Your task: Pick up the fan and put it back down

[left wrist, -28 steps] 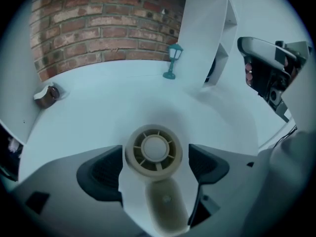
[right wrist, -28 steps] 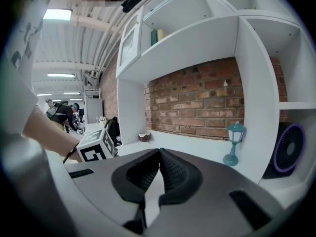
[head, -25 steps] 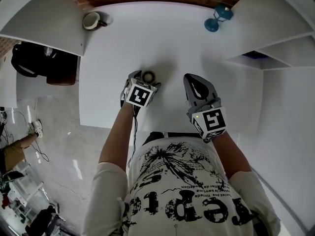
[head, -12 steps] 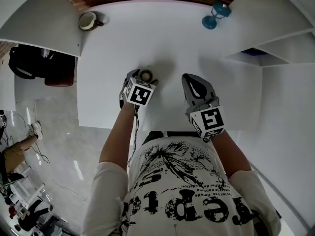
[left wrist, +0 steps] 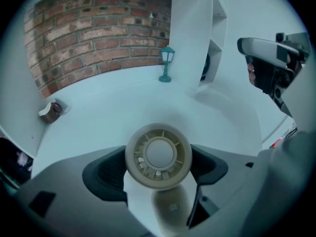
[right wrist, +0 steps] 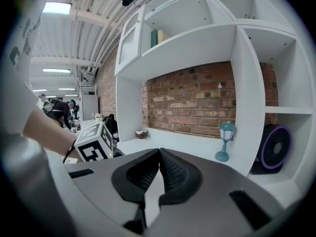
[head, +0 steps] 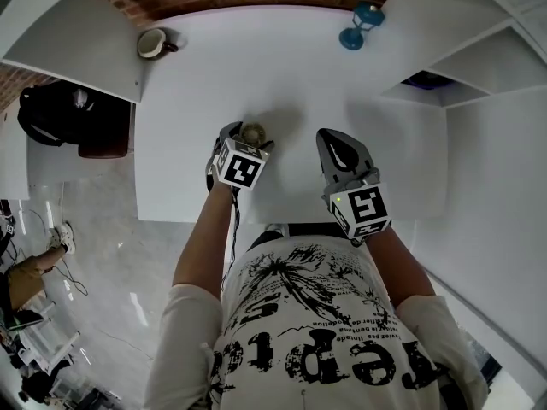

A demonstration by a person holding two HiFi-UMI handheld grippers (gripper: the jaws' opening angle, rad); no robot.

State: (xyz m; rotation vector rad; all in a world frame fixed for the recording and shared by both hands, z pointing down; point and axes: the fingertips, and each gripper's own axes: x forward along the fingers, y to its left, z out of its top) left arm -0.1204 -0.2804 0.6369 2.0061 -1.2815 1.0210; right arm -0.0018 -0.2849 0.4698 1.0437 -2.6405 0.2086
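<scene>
Left gripper [head: 248, 137] is staying clamped on the fan [left wrist: 158, 154], near-centre on the bench [head: 282, 58]. It is barely shifting from a second ago, so the lift is seemingly just starting. Right gripper [right wrist: 159, 157] is hovering alongside, jaws together, empty.

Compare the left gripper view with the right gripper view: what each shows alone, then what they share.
Left only: the beige fan clamped between the left gripper's fingers. Right only: that gripper's marker cube, the ceiling lights, and the right gripper's own fingers pressed together, empty. Both: the teal lantern, the brick wall, the white tabletop.
</scene>
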